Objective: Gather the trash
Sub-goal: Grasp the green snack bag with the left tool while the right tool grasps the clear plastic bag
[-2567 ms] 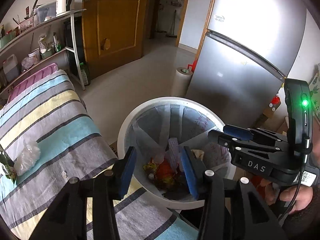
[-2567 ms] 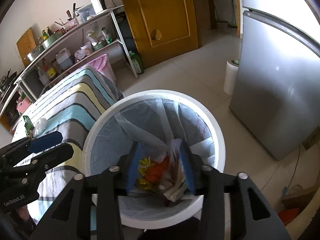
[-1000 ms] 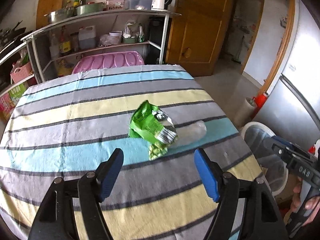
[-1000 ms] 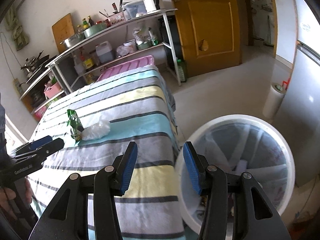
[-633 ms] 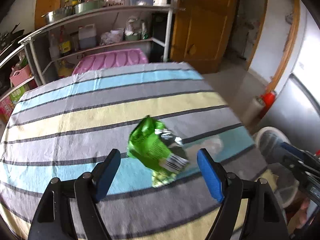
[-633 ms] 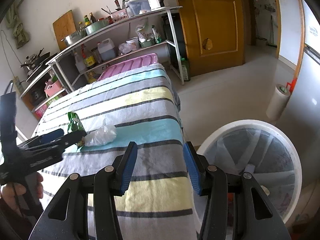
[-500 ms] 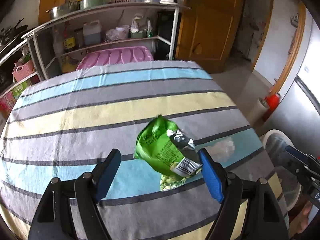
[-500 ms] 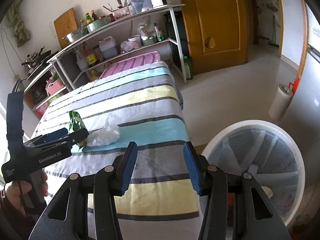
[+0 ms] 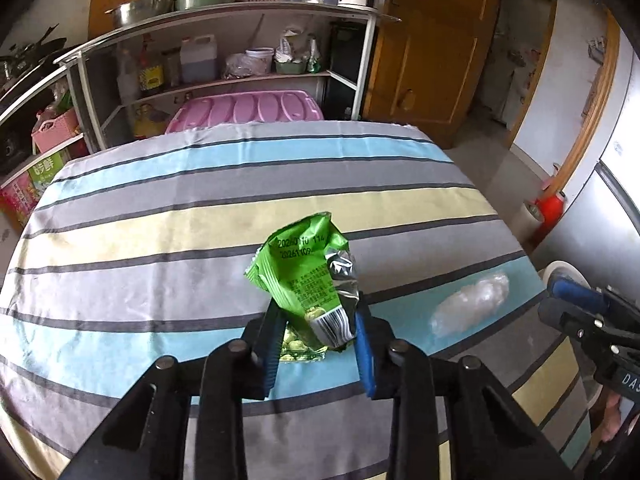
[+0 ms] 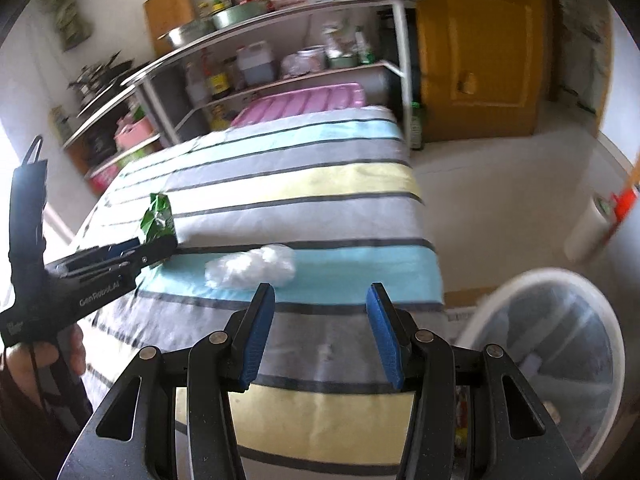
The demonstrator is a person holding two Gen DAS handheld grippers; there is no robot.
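A crumpled green snack bag [image 9: 304,276] stands on the striped tablecloth [image 9: 200,232]. My left gripper [image 9: 318,344] is closing and both blue pads press the bag's lower end. The right wrist view shows that gripper [image 10: 160,246] at the bag [image 10: 158,220] from the side. A crumpled clear plastic bag [image 10: 252,266] lies on the turquoise stripe, just beyond my right gripper [image 10: 320,328], which is open with nothing between its fingers. The left wrist view has the clear bag [image 9: 470,304] to the right, near the right gripper [image 9: 576,300].
A white trash bin [image 10: 500,292] with a liner stands on the floor off the table's right edge. Behind the table are metal shelves [image 9: 240,12] with pots and bottles, and a pink tub [image 9: 248,108]. Right of them are a wooden door [image 9: 432,52] and a paper roll [image 10: 588,224].
My left gripper moved in and its wide jaws closed around the green bag's lower end. My right gripper swung left from over the bin to the table, in front of the clear bag.
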